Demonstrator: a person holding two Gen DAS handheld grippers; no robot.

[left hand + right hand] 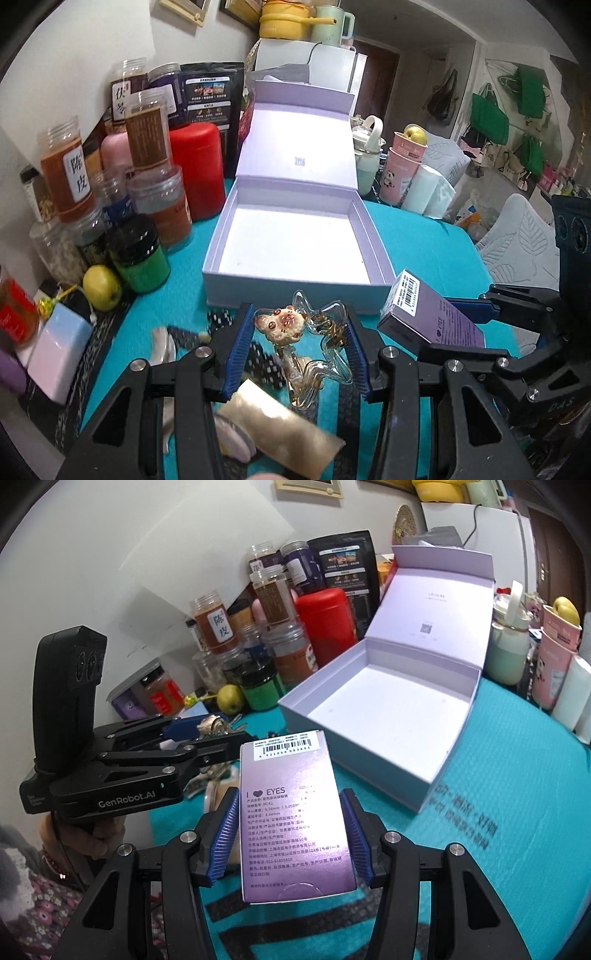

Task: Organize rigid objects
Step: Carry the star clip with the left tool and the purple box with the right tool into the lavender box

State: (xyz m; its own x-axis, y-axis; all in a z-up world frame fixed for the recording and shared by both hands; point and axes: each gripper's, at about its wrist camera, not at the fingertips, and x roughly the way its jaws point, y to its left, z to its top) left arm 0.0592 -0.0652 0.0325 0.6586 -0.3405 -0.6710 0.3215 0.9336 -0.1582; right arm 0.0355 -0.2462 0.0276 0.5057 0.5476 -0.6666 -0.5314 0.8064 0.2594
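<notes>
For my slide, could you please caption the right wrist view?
Right gripper holds a purple carton near the open, empty gift box.

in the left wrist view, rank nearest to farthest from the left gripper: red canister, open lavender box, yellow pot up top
From the left gripper:
1. open lavender box, straight ahead on the teal mat.
2. red canister, ahead-left among the jars.
3. yellow pot, far back on the white cabinet.
</notes>
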